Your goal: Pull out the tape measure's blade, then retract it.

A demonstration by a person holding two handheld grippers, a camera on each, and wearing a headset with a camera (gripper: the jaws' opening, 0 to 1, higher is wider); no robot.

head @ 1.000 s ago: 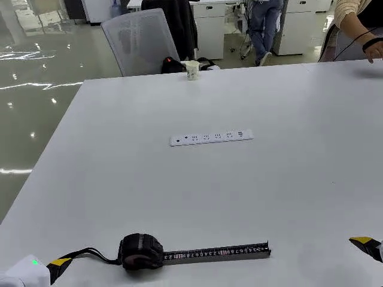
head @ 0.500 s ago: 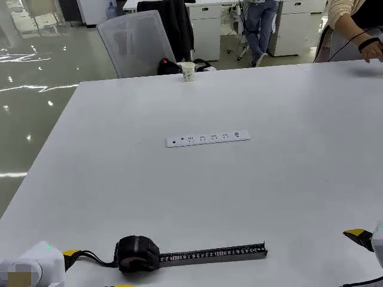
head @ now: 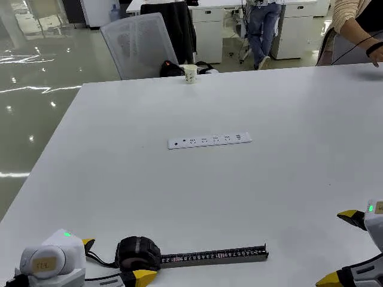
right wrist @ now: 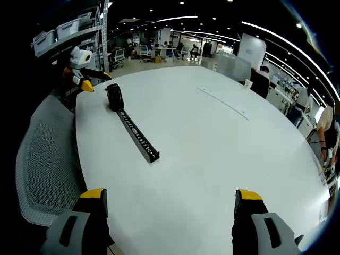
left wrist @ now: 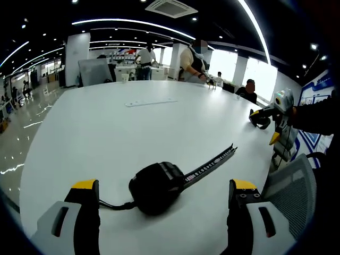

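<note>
Near table [head: 251,179] front edge: tape measure [head: 139,252], blade [head: 216,256] out.

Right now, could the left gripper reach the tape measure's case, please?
Probably yes: the left gripper is open, the tape measure's case lies on the table just ahead between its jaws, and nothing stands in between.

A power strip [head: 209,141] lies mid-table [head: 287,179]; a paper cup [head: 190,73] stands at its far edge.
</note>
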